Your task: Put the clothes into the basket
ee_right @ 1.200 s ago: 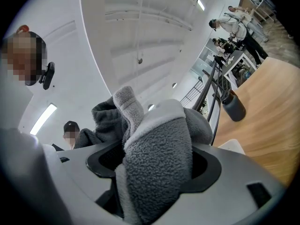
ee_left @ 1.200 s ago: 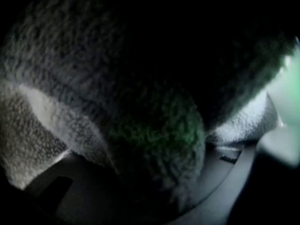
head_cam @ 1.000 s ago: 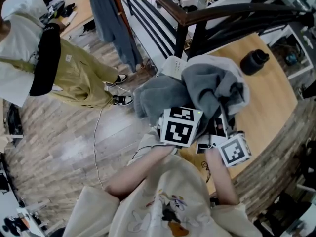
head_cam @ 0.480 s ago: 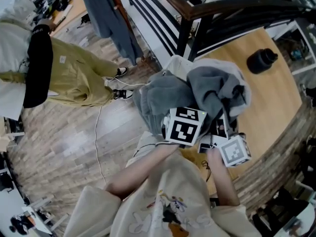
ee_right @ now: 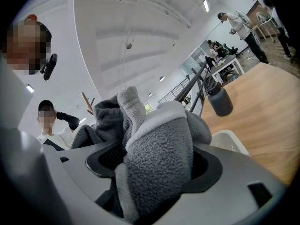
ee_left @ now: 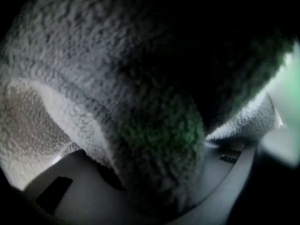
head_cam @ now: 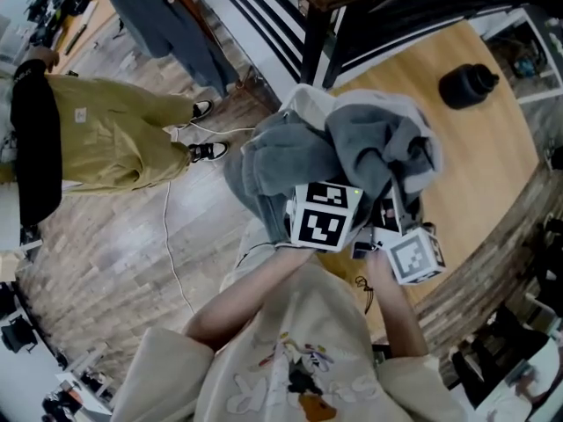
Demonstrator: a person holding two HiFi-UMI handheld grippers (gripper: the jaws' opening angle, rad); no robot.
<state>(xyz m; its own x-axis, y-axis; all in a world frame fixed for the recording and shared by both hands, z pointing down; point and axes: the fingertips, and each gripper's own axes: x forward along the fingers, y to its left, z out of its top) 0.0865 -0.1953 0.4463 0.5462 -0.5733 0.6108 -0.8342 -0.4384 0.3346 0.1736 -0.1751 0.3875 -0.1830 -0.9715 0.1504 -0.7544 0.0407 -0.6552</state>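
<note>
A grey fleece garment [head_cam: 352,148] is bunched up over a white basket [head_cam: 302,102] at the edge of the wooden table [head_cam: 479,174]. My left gripper [head_cam: 324,214] is buried in the fleece from below, and a thick fold [ee_left: 154,139] fills the space between its jaws. To its right, my right gripper [head_cam: 400,231] is shut on another fold of the same fleece [ee_right: 159,149], which bulges up between its jaws. The basket's white rim [ee_right: 229,142] shows just behind that fold. Both sets of fingertips are hidden by cloth in the head view.
A black bottle [head_cam: 468,84] stands on the table beyond the basket. A dark metal railing [head_cam: 352,7] runs behind it. A person in khaki trousers [head_cam: 106,139] stands on the wooden floor at left, and a thin cable [head_cam: 171,236] lies there.
Both grippers keep their hold on the fleece and stay close together. The head view has swung, so the bundle sits slightly higher and the person at left has slid toward the frame edge.
</note>
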